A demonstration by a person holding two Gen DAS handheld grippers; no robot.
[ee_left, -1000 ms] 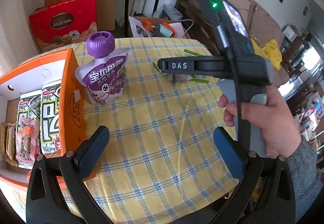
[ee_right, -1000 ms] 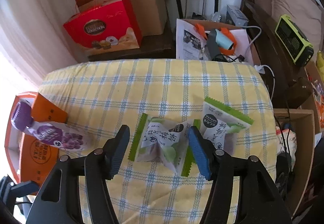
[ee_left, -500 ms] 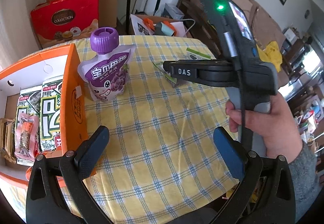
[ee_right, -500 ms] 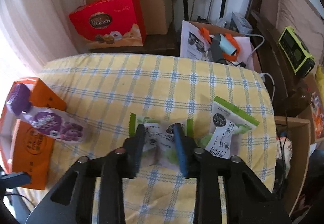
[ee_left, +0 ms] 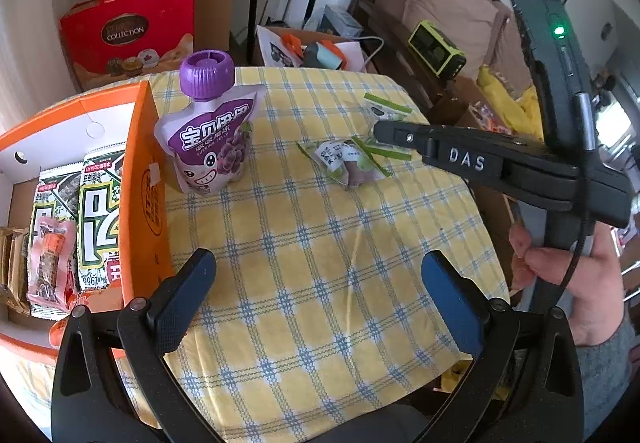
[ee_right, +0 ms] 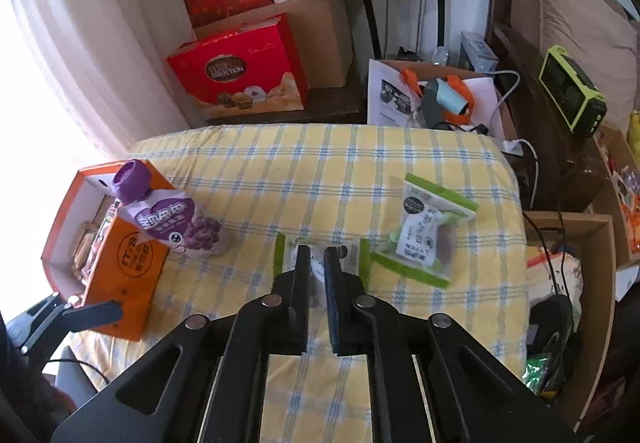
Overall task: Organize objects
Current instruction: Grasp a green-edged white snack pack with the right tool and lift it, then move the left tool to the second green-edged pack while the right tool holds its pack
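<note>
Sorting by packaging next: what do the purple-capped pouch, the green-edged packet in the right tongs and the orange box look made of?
Purple-capped pouch: glossy flexible plastic film, judging by sheen and soft bulge; cap looks like hard moulded plastic.
Green-edged packet: thin crinkly plastic wrap, partly clear, creased between the right tongs.
Orange box: printed cardboard, likely matt; straight folded wall, white inside.

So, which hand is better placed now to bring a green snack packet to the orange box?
The right. The right gripper is already shut on one green snack packet, so it only needs to carry it to the orange box. The left gripper is open and empty beside that box.
</note>
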